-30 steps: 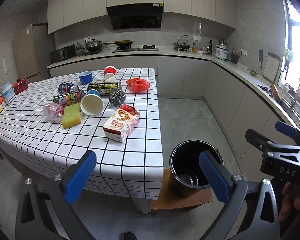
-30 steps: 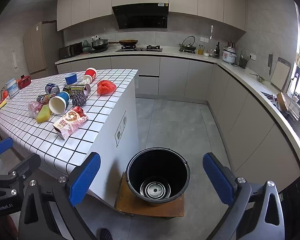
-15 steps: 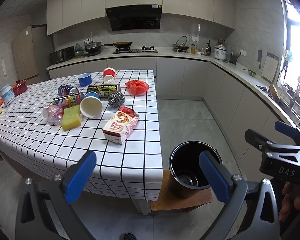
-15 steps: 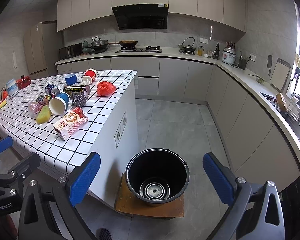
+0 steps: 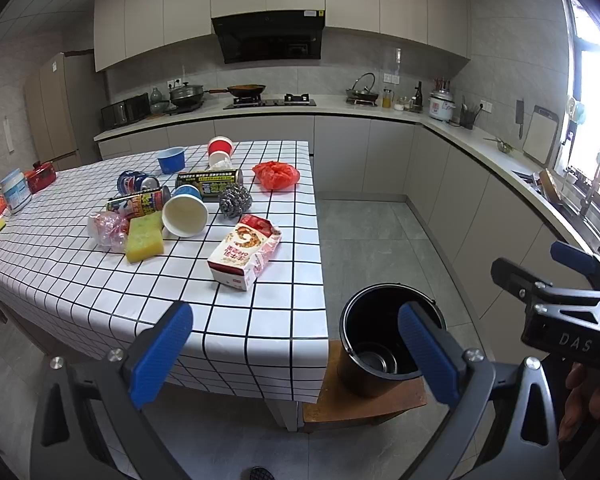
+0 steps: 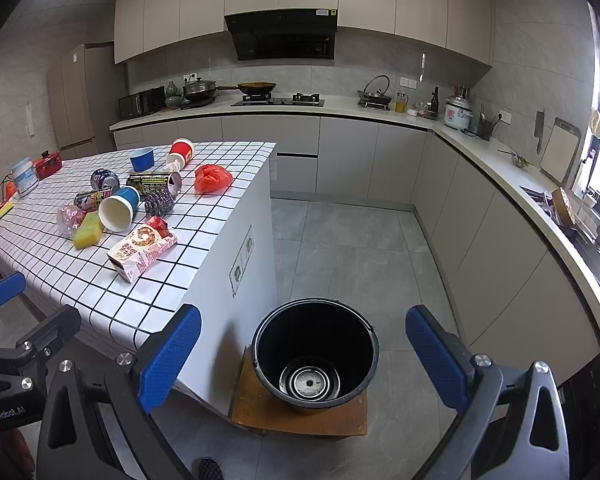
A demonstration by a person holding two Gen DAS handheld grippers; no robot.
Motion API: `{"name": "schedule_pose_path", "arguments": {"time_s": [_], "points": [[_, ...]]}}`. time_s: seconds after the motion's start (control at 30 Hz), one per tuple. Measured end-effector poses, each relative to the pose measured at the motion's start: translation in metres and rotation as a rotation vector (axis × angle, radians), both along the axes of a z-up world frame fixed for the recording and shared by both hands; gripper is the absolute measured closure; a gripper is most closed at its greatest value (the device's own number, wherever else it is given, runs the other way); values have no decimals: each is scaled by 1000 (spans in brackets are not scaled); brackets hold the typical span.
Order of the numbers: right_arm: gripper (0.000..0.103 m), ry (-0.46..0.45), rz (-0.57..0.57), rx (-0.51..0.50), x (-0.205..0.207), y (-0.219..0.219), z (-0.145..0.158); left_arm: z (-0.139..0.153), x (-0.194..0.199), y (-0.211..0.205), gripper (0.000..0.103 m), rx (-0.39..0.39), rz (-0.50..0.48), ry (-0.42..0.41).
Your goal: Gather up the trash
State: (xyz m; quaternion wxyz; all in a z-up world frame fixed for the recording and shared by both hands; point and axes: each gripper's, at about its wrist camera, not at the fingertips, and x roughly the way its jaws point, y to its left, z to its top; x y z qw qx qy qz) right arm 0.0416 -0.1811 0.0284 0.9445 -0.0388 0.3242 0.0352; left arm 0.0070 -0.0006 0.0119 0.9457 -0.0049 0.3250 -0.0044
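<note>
Both my grippers, left [image 5: 294, 354] and right [image 6: 302, 356], spread wide, empty. Snack carton [image 5: 244, 253] lies nearest on table [image 5: 100, 280] edge; bucket [image 6: 315, 352] on floor stool. Carton likely light, crushable: pinch across narrow sides.

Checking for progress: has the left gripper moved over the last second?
Yes, slightly. The left gripper has eased back and up: the table sits lower in its view.

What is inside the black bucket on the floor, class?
The black bucket holds no trash; only its bare, ringed round bottom shows. The near inner wall is hidden by the rim.
</note>
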Motion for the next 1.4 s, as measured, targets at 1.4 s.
{"name": "schedule_pose_path", "arguments": {"time_s": [1.4], "points": [[0,1,2,2,4,0,0,-3,2,8,0,0,12,-2]]}}
